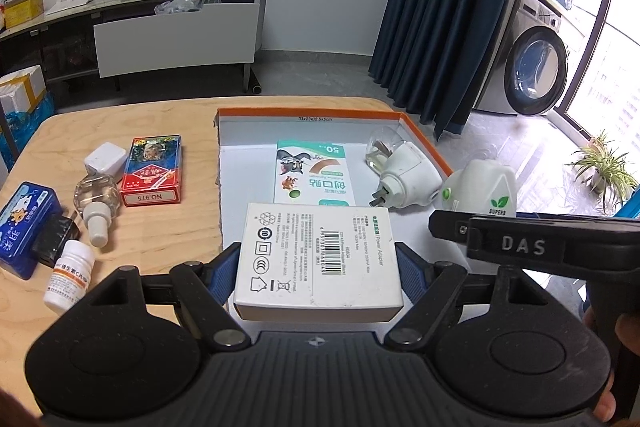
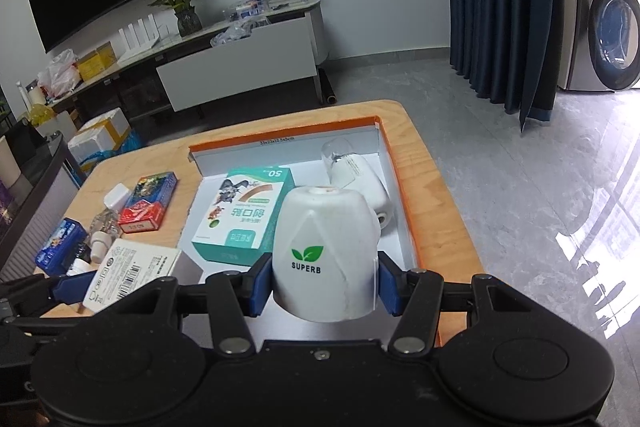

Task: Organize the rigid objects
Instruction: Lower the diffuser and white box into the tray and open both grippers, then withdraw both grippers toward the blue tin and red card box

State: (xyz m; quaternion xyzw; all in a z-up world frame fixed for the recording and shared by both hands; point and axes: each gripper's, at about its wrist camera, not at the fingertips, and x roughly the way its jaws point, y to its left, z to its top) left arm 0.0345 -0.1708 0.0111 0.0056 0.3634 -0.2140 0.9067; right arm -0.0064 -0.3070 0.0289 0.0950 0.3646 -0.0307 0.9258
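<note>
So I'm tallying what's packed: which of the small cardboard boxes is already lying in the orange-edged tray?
The green-and-white plaster box, flat on the tray floor. The white adapter box is in the left gripper; the red-and-blue card box sits on the table.

both wrist views look steeply down from close above the counter (image 1: pixel 120 115), the right from further right; they share the orange-rimmed box (image 2: pixel 280 131).

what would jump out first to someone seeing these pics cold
Both grippers are full: the left gripper clamps a white adapter box, and the right gripper clamps a white SUPERB device, both at the near end of the orange-rimmed tray. Inside lie a teal plaster box and a plug-in vaporizer; more items wait on the table's left.
</note>
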